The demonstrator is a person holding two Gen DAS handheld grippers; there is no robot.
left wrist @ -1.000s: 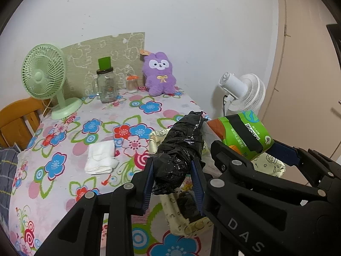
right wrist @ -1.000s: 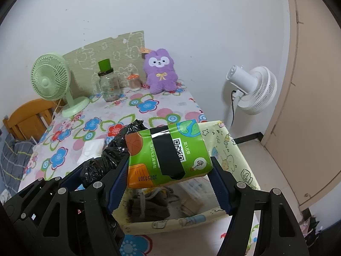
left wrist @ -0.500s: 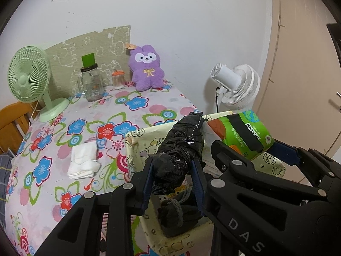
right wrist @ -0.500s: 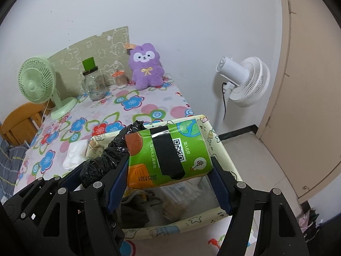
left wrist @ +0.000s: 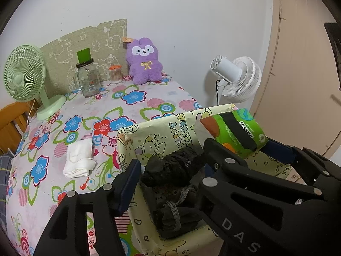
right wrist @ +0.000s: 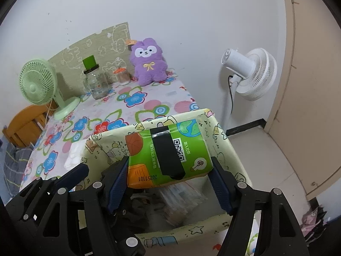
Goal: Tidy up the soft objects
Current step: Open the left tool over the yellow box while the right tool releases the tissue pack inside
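On the green tissue pack (right wrist: 168,155) that my right gripper (right wrist: 170,183) holds between its fingers, I read the number "20251101" upside down on the orange corner, next to a QR code and small Chinese characters that I cannot make out. On the inner wall of the yellow box (left wrist: 170,128), ahead of my left gripper (left wrist: 170,175), I read "HAPPY BIRTHDAY". On the gripper body in the left wrist view I read "DAS".
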